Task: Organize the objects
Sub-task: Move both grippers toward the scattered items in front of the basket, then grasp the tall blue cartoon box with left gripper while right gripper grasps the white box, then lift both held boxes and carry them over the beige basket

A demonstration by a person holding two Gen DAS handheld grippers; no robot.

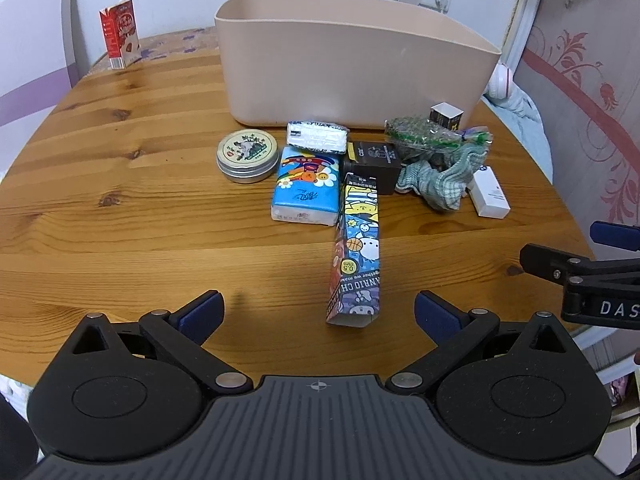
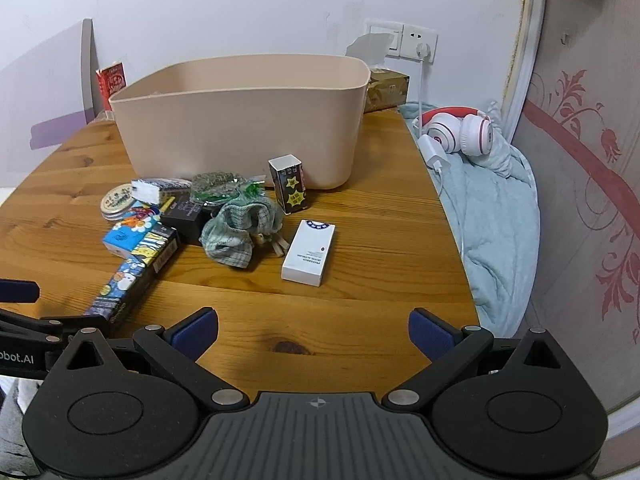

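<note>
A beige plastic bin point(image 1: 352, 68) point(image 2: 248, 120) stands at the back of the wooden table point(image 1: 120, 200). In front of it lie a round tin point(image 1: 247, 155), a blue tissue pack point(image 1: 306, 188), a long cartoon pen box point(image 1: 356, 256) point(image 2: 132, 268), a black box point(image 1: 374, 164), a green-grey cloth point(image 1: 440, 180) point(image 2: 240, 232), a white box point(image 2: 309, 251) point(image 1: 489, 193) and a small dark box point(image 2: 289, 184). My left gripper point(image 1: 318, 314) is open and empty, just short of the pen box. My right gripper point(image 2: 313, 332) is open and empty, short of the white box.
A red carton point(image 1: 119, 34) stands at the table's far left. Red-white headphones point(image 2: 460, 128) lie on a light blue blanket point(image 2: 492, 216) right of the table. The right gripper's fingers point(image 1: 560, 268) show at the right edge of the left wrist view.
</note>
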